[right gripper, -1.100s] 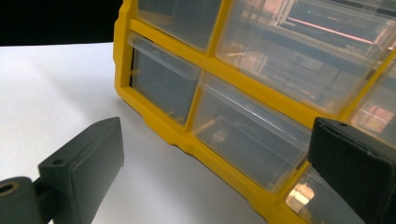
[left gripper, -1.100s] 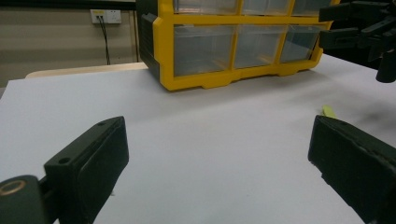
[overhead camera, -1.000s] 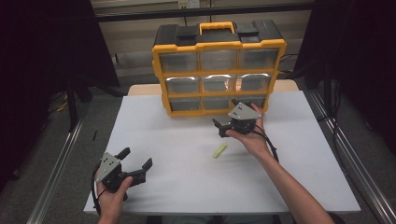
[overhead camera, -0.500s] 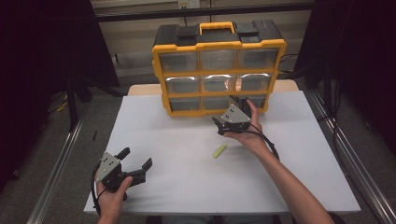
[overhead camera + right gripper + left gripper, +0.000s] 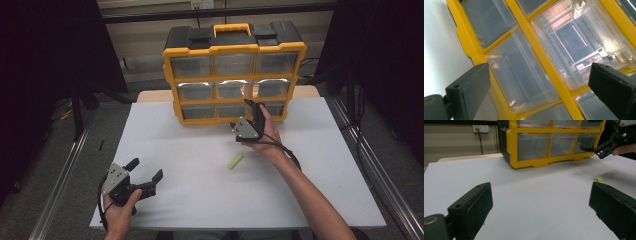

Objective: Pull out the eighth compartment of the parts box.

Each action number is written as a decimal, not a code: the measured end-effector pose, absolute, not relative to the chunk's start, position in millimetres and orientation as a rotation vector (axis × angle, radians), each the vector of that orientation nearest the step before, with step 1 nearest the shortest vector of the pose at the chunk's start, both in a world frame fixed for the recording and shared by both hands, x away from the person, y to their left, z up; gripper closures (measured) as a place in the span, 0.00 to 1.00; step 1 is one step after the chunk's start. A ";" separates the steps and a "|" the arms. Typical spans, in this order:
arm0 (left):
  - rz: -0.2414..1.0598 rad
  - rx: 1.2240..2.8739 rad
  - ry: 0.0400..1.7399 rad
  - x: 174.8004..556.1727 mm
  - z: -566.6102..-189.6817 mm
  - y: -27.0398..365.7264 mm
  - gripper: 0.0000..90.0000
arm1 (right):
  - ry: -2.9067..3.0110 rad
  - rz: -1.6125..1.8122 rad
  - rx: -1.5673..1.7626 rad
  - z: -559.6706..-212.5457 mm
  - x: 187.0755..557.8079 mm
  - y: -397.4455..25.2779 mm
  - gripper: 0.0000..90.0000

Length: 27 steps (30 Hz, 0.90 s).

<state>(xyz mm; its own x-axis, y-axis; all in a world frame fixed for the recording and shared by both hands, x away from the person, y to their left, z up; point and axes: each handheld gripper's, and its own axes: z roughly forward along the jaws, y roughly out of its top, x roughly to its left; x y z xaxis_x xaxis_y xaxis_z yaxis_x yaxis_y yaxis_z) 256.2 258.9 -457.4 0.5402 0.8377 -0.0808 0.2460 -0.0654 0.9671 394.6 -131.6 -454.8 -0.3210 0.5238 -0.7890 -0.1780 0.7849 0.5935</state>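
Though no writing's legible, right tongs gape at yellow organizer.

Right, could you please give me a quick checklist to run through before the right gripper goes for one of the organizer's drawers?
1. Right gripper open: ok, its jaws stand wide apart in the right gripper view.
2. Right gripper at the yellow organizer: ok, raised in front of the clear drawers on the right side.
3. Jaws around a drawer pull: not ok, they grip nothing yet.
4. Which drawer it faces: cannot tell exactly; the right gripper view is tilted.
5. Left gripper out of the way: ok, open, near the table's front left corner.
6. Small yellow-green piece clear of the path: ok, lying on the table nearer the person than the right gripper.
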 end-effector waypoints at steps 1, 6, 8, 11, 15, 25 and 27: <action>0.626 1.605 0.940 256.3 -457.5 259.0 0.06 | 1.762 0.705 0.258 -456.2 395.3 -131.7 0.05; 0.626 1.604 0.941 256.5 -457.6 259.0 0.06 | 1.752 0.619 0.195 -458.0 398.7 -131.1 0.06; 0.626 1.605 0.940 256.2 -457.4 259.1 0.06 | 1.744 0.595 0.172 -457.1 400.0 -130.5 0.07; 0.634 1.625 0.930 256.0 -456.9 260.8 0.06 | 1.733 0.565 0.157 -459.4 401.1 -130.6 0.08; 0.630 1.618 0.929 256.2 -457.0 260.9 0.06 | 1.719 0.494 0.088 -464.0 401.0 -130.2 0.12; 0.625 1.593 0.935 256.0 -457.3 259.4 0.06 | 1.691 0.390 0.028 -473.4 404.7 -130.2 0.22; 0.626 1.598 0.936 255.8 -457.2 259.8 0.06 | 1.683 0.383 0.034 -474.4 406.1 -130.3 0.25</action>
<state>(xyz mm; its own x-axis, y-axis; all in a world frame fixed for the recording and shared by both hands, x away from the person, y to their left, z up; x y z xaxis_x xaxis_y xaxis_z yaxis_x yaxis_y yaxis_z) 255.8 259.8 -457.2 0.5439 0.8349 -0.0839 0.2406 -0.0594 0.9688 406.1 -130.3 -474.4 -0.1544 0.2414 -0.9581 -0.1971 0.9427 0.2693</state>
